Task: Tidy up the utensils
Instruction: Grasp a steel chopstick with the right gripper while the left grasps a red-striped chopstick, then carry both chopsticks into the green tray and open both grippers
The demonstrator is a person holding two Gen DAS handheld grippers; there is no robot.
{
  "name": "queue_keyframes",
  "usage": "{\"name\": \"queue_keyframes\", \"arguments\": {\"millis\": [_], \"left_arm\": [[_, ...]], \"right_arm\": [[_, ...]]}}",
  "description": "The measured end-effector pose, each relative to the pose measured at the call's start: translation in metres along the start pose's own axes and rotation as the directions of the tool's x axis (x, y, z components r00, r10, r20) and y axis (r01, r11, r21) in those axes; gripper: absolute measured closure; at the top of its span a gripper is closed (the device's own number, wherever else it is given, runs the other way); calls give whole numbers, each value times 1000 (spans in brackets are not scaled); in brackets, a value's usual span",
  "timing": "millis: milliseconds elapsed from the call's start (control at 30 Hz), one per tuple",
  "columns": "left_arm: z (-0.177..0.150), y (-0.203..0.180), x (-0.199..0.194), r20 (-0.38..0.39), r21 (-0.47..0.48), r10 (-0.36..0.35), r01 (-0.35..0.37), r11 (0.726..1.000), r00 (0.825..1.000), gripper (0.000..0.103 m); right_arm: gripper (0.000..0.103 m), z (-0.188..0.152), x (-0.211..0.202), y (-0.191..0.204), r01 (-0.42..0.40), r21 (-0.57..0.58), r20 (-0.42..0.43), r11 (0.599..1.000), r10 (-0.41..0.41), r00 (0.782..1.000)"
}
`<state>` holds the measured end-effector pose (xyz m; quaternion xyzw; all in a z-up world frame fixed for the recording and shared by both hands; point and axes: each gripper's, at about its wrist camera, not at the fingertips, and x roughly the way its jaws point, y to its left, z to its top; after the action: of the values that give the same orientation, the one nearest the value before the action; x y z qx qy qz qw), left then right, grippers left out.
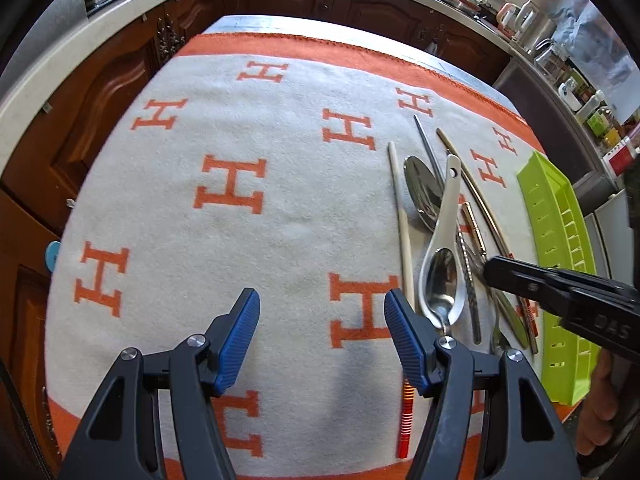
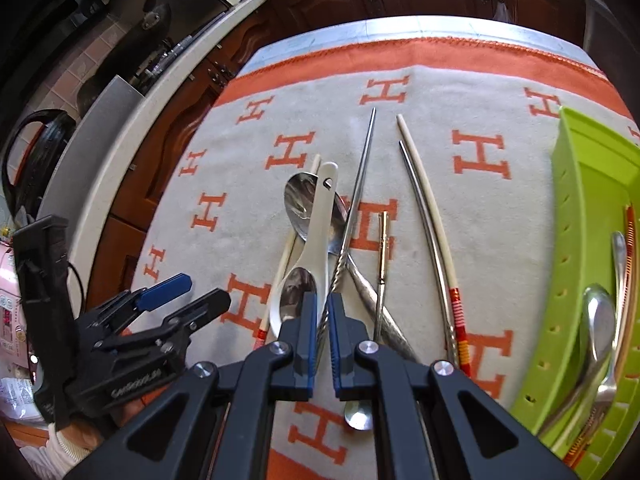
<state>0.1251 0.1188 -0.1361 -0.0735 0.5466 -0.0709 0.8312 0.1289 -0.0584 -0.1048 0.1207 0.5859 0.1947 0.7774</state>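
Note:
A pile of utensils lies on the H-patterned cloth: a white ceramic spoon (image 2: 316, 224) with a small metal spoon (image 2: 298, 292) in its bowl, a large steel spoon (image 2: 304, 200), several chopsticks and a twisted steel chopstick (image 2: 360, 188). My right gripper (image 2: 322, 312) is nearly closed around the twisted chopstick's thick end. It also shows in the left wrist view (image 1: 490, 270). My left gripper (image 1: 322, 316) is open and empty over bare cloth, left of the white spoon (image 1: 444, 216).
A green slotted tray (image 2: 576, 240) at the right holds a steel spoon (image 2: 598, 320) and chopsticks; it also shows in the left wrist view (image 1: 556, 216). Wooden cabinets and a counter surround the table. A cream chopstick (image 1: 402, 216) lies by my left gripper's right finger.

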Motion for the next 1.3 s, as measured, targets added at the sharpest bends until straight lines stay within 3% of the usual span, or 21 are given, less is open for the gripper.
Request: {"name": "queue_keyframes", "arguments": {"millis": [400,900,1000,1167,1267,1300], "left_arm": [[0,-11,7,-15,26,-61,61,998,998,40],[0,-28,11,-24,98,-28,30,995,999,40],[-1,-33,13,-23,131,11,-7,991,1000,40],[-7,-56,19,-1,216,142,-139,966,990,40],[-6,-58,19,1,188,144,-142,972,990,43],[-7,-58,18,6,180,146,-145,973,989,48]], "right_arm": [[94,5,26,-10,-19,66,-67,998,23,998],[97,6,23,-12,-37,58,-25,998,38,999],[97,3,15,-18,-53,76,-10,996,54,998],[97,-3,-2,-24,-69,83,22,994,68,997],[97,-5,-10,-28,-87,91,39,992,84,996],[97,-6,-12,-28,-92,93,43,991,88,995]]}}
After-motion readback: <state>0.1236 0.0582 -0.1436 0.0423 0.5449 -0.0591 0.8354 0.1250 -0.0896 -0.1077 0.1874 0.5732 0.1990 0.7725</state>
